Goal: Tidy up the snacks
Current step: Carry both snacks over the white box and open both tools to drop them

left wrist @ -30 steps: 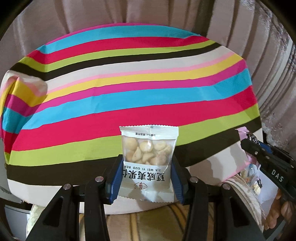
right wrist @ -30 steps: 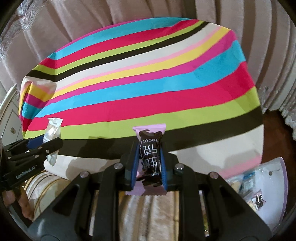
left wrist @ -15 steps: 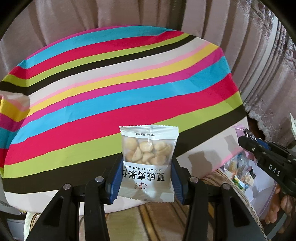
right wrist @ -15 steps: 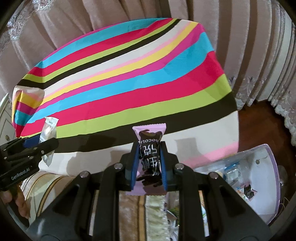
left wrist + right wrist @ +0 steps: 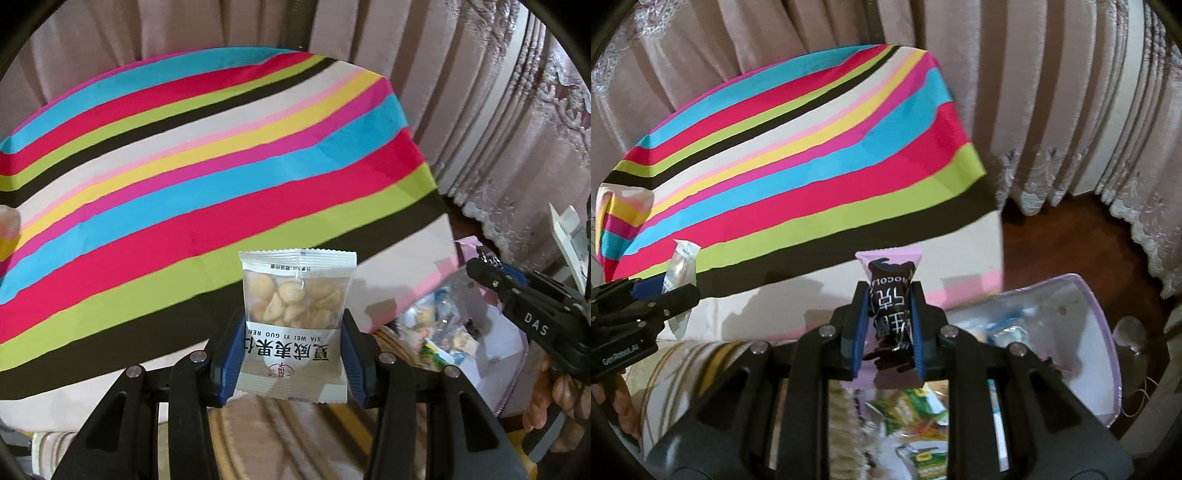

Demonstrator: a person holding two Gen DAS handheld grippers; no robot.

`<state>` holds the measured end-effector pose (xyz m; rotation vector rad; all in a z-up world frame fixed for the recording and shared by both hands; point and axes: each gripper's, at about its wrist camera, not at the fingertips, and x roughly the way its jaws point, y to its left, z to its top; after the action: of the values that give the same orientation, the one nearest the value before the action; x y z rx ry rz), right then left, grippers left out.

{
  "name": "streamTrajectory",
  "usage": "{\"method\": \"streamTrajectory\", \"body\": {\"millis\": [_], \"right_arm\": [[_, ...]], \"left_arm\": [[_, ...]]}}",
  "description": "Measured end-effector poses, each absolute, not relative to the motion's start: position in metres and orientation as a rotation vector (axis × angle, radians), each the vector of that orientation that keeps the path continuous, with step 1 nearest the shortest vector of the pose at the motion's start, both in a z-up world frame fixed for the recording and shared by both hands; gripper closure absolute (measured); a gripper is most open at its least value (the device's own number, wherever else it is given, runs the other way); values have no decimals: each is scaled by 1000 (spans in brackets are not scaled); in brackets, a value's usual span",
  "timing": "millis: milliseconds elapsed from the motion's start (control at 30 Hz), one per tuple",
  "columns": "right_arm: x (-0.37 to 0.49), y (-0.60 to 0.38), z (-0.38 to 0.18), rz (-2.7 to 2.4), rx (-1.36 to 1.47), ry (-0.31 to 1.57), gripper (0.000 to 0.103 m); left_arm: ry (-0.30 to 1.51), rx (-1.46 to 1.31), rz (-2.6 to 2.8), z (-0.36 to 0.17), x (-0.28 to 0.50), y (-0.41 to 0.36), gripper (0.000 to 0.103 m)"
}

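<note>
My left gripper is shut on a clear packet of nuts, held upright by its two side edges above the near edge of the striped table. In the right wrist view my right gripper is shut on a pink and black chocolate bar, squeezed narrow between the blue pads. Each gripper shows in the other's view: the right gripper at the right edge, the left gripper at the left with the nut packet. A clear lilac-rimmed box of mixed snacks sits low at the right.
Pink curtains hang behind and to the right of the table. Dark wooden floor shows right of the table. A striped cushion or rug lies below the grippers. Green snack packets lie under my right gripper. A person's hand holds the right gripper.
Both grippers have moved to the right along the table's near edge, each keeping its snack. The snack box has come further into both views.
</note>
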<state>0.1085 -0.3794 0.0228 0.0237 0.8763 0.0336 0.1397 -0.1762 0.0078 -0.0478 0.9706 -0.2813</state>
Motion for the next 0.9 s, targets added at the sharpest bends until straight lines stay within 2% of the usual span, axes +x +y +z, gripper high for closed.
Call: {"method": "streamTrajectory", "body": {"millis": [533, 900], "right_arm": [[102, -483, -14, -257, 8, 934, 79], [80, -531, -25, -381, 55, 957, 79]], "left_arm": [[1050, 45, -597, 0, 136, -271, 55], [1098, 94, -695, -10, 139, -303, 55]]}}
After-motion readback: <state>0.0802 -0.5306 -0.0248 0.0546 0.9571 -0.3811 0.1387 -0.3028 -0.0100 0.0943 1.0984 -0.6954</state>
